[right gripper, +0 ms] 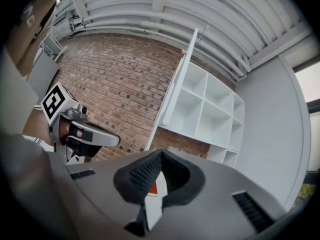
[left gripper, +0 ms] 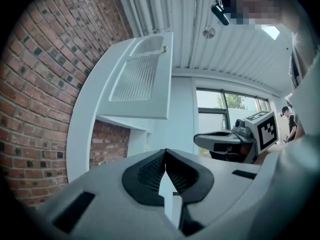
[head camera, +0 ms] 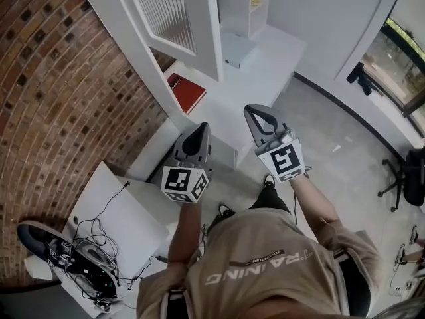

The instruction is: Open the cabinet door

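Both tongs shut; one cabinet door open.

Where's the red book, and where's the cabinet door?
red book (head camera: 186, 92): head view, middle of its cover.
cabinet door (head camera: 166, 8): head view, its ribbed panel.

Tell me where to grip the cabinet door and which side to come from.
Grip the small knob near the free edge of the cabinet door, which already stands swung out from the shelves. The knob is the only part that sticks out; the rest of the panel is flat and too wide to pinch. Come straight at the face that carries the knob.
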`<state>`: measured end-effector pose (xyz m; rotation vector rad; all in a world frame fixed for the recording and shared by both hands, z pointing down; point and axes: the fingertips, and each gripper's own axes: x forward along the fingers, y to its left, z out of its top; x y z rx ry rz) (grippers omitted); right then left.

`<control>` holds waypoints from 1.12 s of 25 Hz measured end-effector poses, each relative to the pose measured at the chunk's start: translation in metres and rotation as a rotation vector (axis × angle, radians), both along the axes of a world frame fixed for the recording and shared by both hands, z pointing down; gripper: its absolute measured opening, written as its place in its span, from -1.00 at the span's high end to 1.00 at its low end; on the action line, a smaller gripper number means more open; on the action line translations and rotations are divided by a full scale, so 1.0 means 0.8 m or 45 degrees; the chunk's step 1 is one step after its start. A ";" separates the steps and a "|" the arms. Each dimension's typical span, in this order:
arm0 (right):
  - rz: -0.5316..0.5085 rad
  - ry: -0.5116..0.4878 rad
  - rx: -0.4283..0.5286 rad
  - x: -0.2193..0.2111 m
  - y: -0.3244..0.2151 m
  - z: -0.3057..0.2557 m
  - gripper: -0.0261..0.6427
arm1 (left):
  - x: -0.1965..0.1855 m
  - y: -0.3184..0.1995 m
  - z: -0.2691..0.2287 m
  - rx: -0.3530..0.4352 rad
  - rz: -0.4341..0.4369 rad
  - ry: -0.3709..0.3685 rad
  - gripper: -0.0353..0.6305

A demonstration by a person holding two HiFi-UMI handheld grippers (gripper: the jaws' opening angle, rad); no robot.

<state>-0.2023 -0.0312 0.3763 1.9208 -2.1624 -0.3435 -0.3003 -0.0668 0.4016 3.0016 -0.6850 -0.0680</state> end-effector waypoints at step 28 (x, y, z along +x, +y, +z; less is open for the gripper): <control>-0.552 -0.246 -0.087 0.253 -0.068 0.074 0.88 | 0.276 -0.023 0.041 -0.018 -0.395 -0.224 0.87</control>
